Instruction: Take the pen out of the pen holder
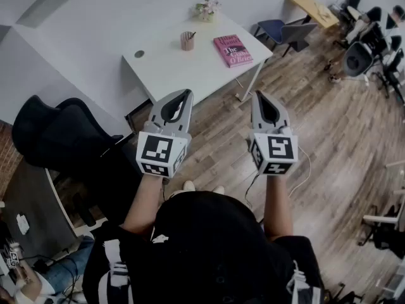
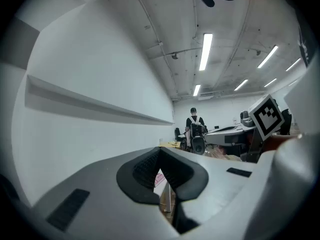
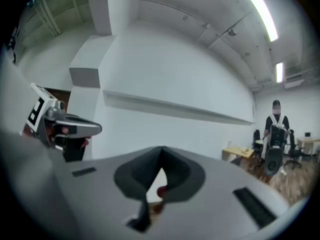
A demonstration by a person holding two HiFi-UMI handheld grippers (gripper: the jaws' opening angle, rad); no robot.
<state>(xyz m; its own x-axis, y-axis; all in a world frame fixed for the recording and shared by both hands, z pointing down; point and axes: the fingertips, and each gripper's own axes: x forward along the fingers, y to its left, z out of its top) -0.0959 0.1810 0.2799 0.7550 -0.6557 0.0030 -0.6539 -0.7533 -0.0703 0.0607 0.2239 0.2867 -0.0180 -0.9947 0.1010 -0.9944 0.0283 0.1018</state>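
Observation:
On the white table [image 1: 171,68] far ahead stands a pinkish pen holder [image 1: 186,41] with a dark pen [image 1: 192,35] sticking out of it. My left gripper [image 1: 187,94] is held in the air well short of the table, its jaws shut with nothing between them. My right gripper [image 1: 259,96] hangs beside it, also shut and empty. In the left gripper view the left gripper [image 2: 160,149] has its tips meeting, and in the right gripper view the right gripper [image 3: 161,148] shows the same. Neither gripper is near the holder.
A pink book [image 1: 232,50] lies on the table's right part and a small flower pot [image 1: 206,9] at its far edge. A black office chair [image 1: 57,135] stands at the left. A yellow desk [image 1: 313,8] and more chairs are far right. A person [image 2: 193,123] stands far off.

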